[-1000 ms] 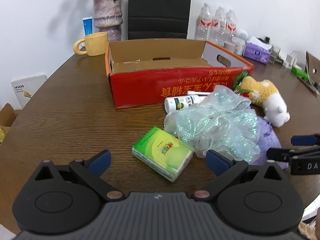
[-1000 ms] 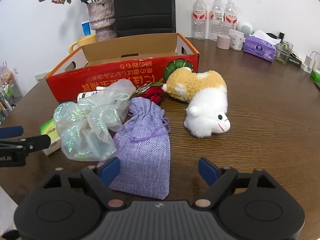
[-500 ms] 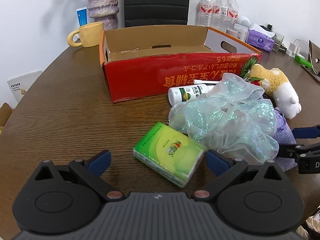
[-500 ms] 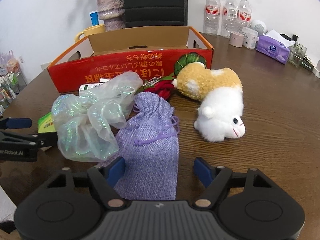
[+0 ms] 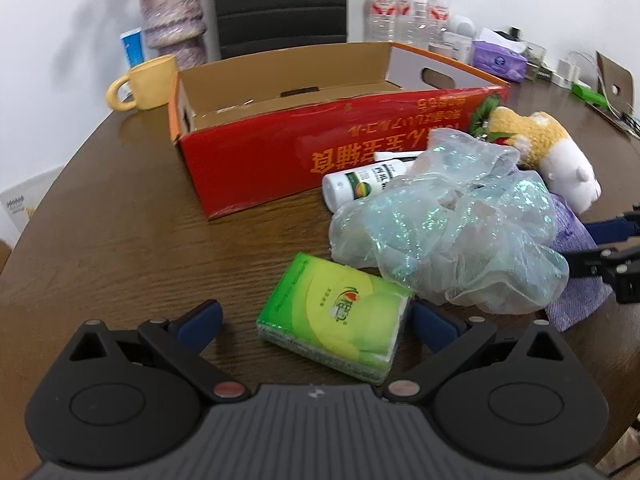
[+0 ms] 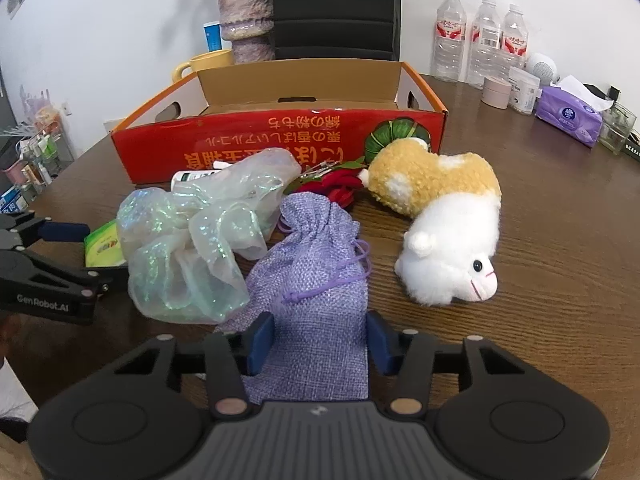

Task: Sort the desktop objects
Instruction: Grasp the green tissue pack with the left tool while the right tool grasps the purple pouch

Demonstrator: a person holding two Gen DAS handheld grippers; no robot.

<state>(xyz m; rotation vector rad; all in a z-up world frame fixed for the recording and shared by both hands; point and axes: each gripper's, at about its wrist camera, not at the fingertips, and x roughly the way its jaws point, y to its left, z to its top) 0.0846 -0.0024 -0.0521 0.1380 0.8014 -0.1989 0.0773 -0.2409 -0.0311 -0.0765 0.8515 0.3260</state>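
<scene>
A green tissue pack lies on the table between the open fingers of my left gripper. My right gripper has its fingers around the lower end of a purple cloth pouch, touching its sides. An iridescent plastic bag lies beside both; it also shows in the right wrist view. A white bottle lies by an open red cardboard box. A yellow and white plush toy lies to the right.
A yellow mug, a vase and a black chair stand behind the box. Water bottles, jars and a purple tissue pack stand at the back right. The table edge curves at the left.
Both grippers moved forward. The left gripper's fingers now flank the tissue pack. The right gripper's fingers narrowed and now sit against the purple pouch.
</scene>
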